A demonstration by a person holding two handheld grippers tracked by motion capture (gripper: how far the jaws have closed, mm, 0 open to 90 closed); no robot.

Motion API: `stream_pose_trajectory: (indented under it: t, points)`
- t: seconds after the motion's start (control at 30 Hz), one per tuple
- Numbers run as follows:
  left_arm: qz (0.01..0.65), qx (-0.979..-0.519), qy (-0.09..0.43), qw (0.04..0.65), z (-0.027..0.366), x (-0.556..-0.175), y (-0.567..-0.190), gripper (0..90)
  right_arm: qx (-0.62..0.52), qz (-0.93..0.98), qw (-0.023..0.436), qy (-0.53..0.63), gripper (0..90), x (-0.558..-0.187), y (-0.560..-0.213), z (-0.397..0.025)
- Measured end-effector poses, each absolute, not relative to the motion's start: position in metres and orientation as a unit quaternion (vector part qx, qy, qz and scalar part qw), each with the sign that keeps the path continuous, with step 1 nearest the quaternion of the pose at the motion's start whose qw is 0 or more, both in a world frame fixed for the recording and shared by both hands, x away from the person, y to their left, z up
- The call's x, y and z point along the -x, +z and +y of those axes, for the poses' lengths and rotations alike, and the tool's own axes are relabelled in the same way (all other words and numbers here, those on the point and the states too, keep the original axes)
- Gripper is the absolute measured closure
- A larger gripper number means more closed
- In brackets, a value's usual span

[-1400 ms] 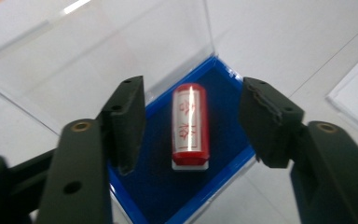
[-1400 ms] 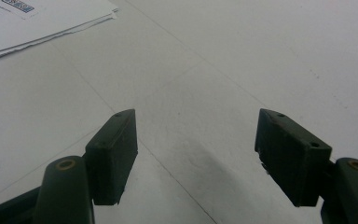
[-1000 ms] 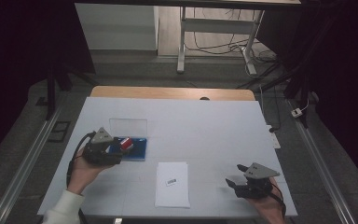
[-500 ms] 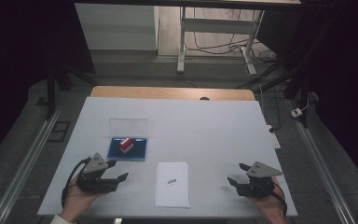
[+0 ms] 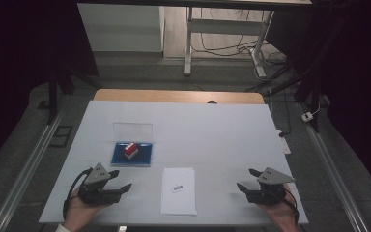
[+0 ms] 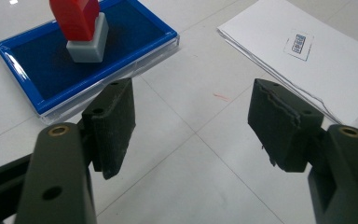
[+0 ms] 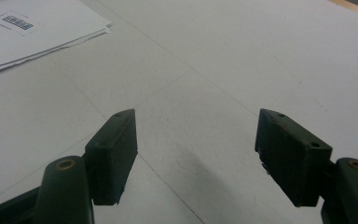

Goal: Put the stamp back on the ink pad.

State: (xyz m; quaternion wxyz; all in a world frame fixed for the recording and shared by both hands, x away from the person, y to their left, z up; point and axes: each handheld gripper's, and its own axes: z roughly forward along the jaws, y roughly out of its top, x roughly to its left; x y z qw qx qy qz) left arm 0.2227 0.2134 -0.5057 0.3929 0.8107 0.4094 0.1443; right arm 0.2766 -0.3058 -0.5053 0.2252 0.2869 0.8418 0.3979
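The left gripper (image 5: 120, 184) rests low at the near left of the white table (image 5: 212, 125), held in the person's left hand (image 5: 79, 212), its two black jaws spread wide with nothing between them. In the left gripper view the same gripper (image 6: 193, 126) has only bare tabletop in the gap between its jaws. Just beyond its left jaw lies the blue ink pad (image 6: 135, 32) in its clear case, and on the pad stands the red stamp (image 6: 77, 16) on its grey base, upright and untouched. In the high view the stamp (image 5: 130, 150) sits in the middle of the ink pad (image 5: 118, 157), a little farther up the table than the left gripper, with the clear lid (image 5: 133, 130) standing open behind it.

To the right of that gripper lies a small stack of white paper (image 5: 178, 200) bearing a small printed mark (image 5: 177, 188), near the table's front edge between the two grippers; the mark (image 6: 299, 45) is blue and rectangular in the left gripper view.

The right gripper (image 5: 247, 180) lies at the near right, well apart from the stamp, jaws likewise parted and empty. Its own view shows the right gripper (image 7: 196, 154) over bare table, with the paper (image 7: 32, 37) off to the upper left
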Motion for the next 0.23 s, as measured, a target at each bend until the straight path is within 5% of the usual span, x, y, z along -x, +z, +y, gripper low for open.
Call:
stream_pose_trajectory:
  t: [0.23]
  points:
    - [0.409, -0.811, 0.145, 0.393, 0.2133, -0.2232, -0.5066, 31.9, -0.280, 0.844, 0.221, 0.401, 28.9, -0.2750, -0.5049, -0.3038]
